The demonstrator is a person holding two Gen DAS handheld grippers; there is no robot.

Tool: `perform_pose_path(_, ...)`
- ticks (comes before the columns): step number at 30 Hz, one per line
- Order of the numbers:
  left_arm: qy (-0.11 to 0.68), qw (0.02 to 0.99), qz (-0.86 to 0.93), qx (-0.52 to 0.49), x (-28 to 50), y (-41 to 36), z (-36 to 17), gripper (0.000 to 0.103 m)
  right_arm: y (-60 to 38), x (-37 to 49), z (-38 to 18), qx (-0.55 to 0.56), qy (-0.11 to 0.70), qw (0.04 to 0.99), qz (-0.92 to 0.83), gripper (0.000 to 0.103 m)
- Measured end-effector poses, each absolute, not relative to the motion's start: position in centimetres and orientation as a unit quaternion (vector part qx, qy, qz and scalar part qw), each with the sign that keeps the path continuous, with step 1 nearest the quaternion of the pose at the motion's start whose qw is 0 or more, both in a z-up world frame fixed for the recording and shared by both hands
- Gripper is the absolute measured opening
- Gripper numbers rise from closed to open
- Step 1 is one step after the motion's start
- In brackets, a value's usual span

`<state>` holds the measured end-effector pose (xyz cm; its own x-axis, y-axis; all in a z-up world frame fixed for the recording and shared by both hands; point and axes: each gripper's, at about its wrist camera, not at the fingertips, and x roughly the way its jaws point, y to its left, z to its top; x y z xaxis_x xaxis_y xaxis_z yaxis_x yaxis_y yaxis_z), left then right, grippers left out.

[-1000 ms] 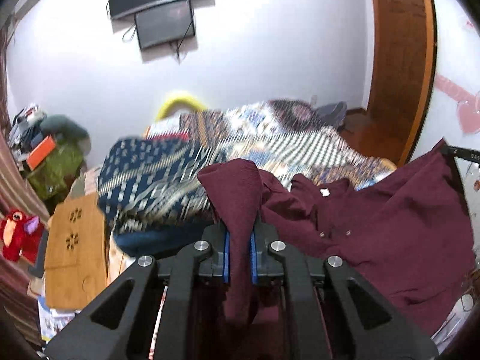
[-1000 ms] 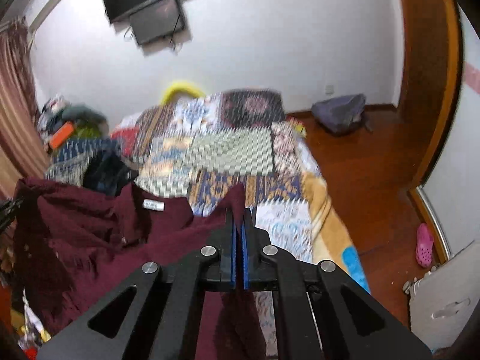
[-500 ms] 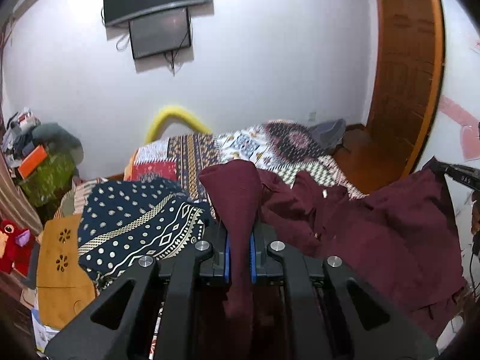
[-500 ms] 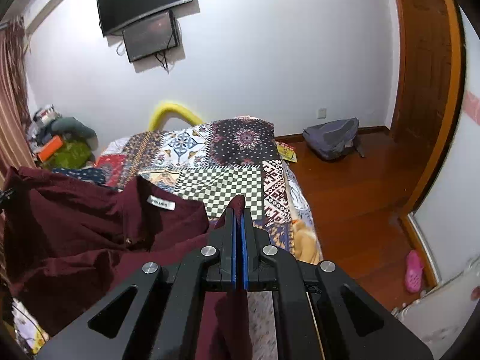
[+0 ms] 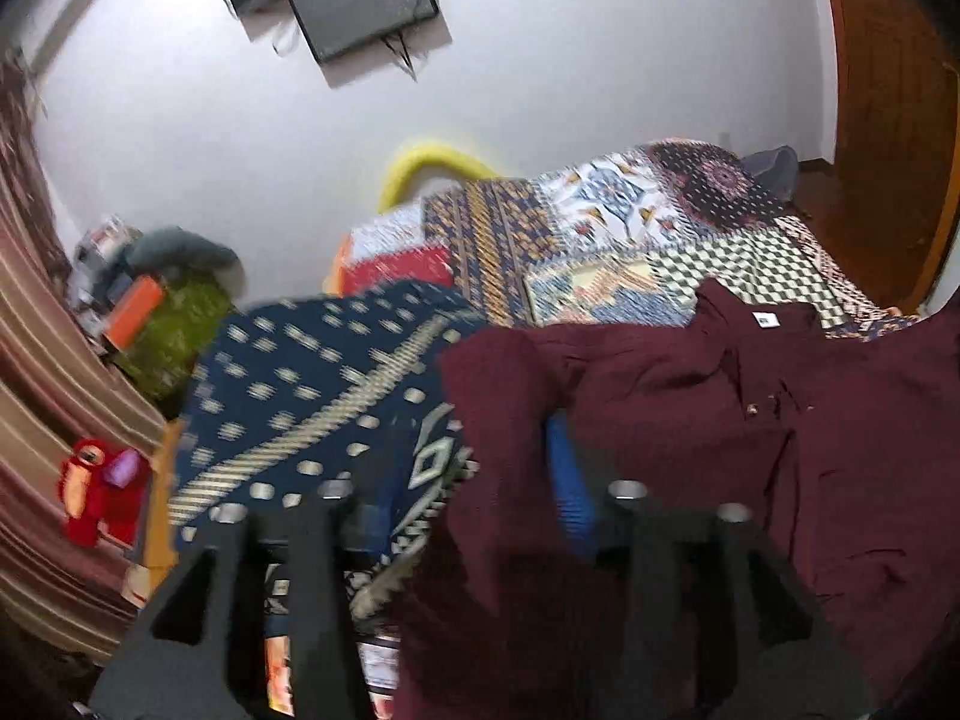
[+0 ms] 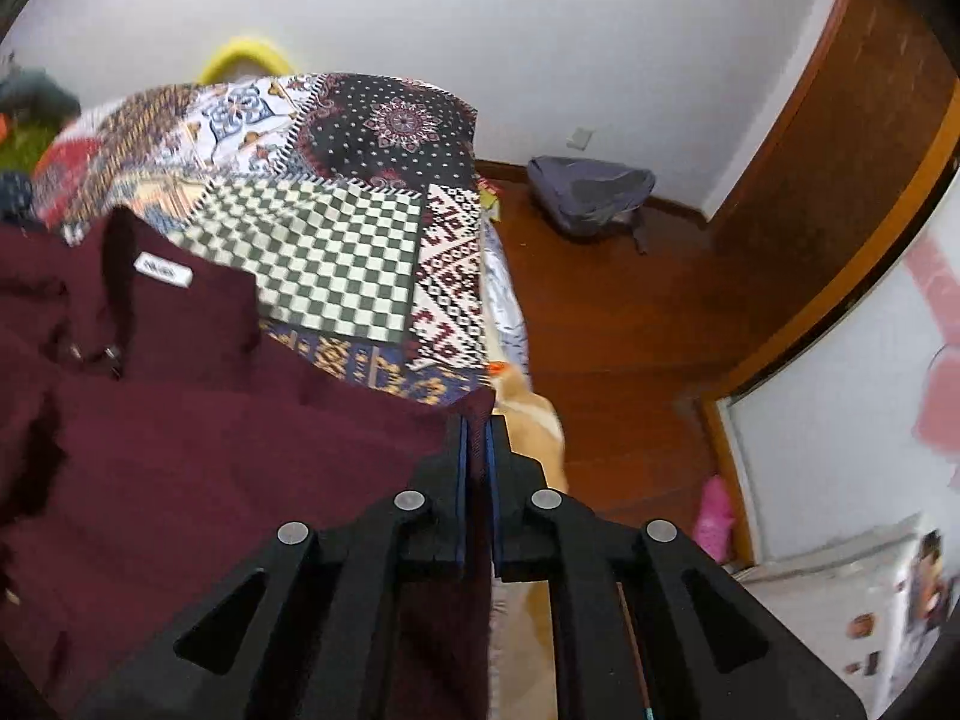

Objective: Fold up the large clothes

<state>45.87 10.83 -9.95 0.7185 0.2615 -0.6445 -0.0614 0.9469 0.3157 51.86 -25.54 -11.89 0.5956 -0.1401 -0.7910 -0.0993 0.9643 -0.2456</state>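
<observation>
Maroon button-up shirt (image 6: 198,420), collar and white neck label up, spread rumpled across the patchwork bedspread (image 6: 336,252).

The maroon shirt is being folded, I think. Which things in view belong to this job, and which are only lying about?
Belong to the job:
- maroon shirt
- left gripper, jaws opening, shirt cloth between them
- right gripper, shut on the shirt edge
- patchwork bed cover under the shirt

Only lying about:
- navy patterned cloth
- grey backpack
- red plush toy
- pink slipper
</observation>
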Motion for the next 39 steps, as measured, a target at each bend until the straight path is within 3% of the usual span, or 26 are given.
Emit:
perform_pose_path(4,0.324,0.931,0.085,0.144,43.0,10.9,-7.5,0.083,-26.9,49.6,-8.8,-0.088,0.439,0.894,0.006,0.01)
perform_pose_path(5,0.321,0.933,0.081,0.142,42.3,10.9,-7.1,0.084,-27.1,49.2,-8.0,-0.075,0.436,0.897,0.011,0.014)
perform_pose_path(7,0.324,0.934,0.064,0.137,40.8,10.9,-6.8,0.089,-27.2,47.6,-6.6,-0.055,0.427,0.902,0.029,0.029)
perform_pose_path(9,0.341,0.93,0.036,0.135,38.9,10.4,-7.4,0.093,-27.0,45.6,-5.4,-0.044,0.411,0.91,0.045,0.055)
perform_pose_path(11,0.357,0.923,0.016,0.142,37.7,9.6,-8.4,0.093,-26.5,43.7,-4.8,-0.05,0.396,0.915,0.057,0.063)
perform_pose_path(24,0.492,0.843,-0.08,0.202,32.1,1.6,-22.9,0.093,-22.7,34.8,-9.5,-0.105,0.433,0.888,0.113,0.064)
perform_pose_path(26,0.482,0.848,-0.067,0.21,32.1,1.9,-23.6,0.087,-22.8,33.9,-10.6,-0.098,0.447,0.882,0.117,0.064)
perform_pose_path(28,0.474,0.853,-0.056,0.21,32.5,2.6,-23.4,0.051,-22.9,33.3,-11.3,-0.097,0.456,0.877,0.116,0.064)
perform_pose_path(30,0.468,0.858,-0.053,0.205,32.8,3.3,-22.5,0.025,-23.1,32.5,-12.0,-0.098,0.461,0.875,0.112,0.064)
perform_pose_path(33,0.43,0.879,-0.046,0.202,33.1,4.7,-19.3,0.017,-23.6,31.5,-12.3,-0.101,0.457,0.879,0.096,0.064)
perform_pose_path(39,0.368,0.909,0.042,0.191,35.4,8.9,-13.7,0.017,-24.4,30.3,-12.2,-0.081,0.455,0.883,0.087,0.064)
